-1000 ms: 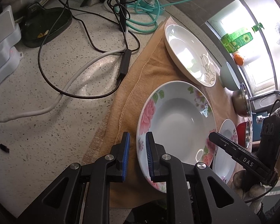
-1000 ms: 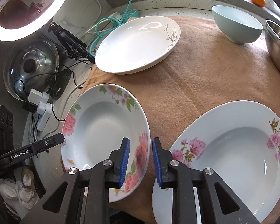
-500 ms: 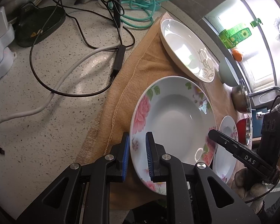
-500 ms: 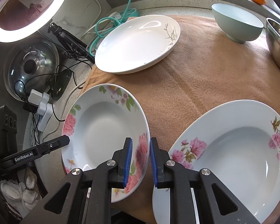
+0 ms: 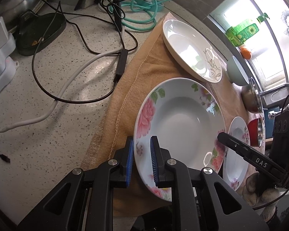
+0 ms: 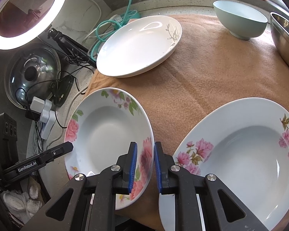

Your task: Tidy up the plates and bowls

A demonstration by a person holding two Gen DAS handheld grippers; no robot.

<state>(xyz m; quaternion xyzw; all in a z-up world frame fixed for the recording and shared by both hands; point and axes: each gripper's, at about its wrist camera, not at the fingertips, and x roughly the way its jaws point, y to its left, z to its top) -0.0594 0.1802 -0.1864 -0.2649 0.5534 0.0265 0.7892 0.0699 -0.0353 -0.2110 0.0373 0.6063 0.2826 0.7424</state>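
Gripping step: left claw (image 5: 141, 160) pinching the near-left rim of the rose plate (image 5: 180, 123), right claw (image 6: 145, 165) pinching its near-right rim. Plate tilted at the cloth's (image 6: 212, 73) left edge, between white plate (image 6: 138, 46) and larger floral plate (image 6: 240, 154). Next, probably: lifting level with both claws, then stacking on the larger floral plate.

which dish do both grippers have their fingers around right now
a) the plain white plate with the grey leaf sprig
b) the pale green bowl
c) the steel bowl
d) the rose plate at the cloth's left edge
d: the left gripper and the right gripper each straddle the rim of the rose plate, on opposite sides.
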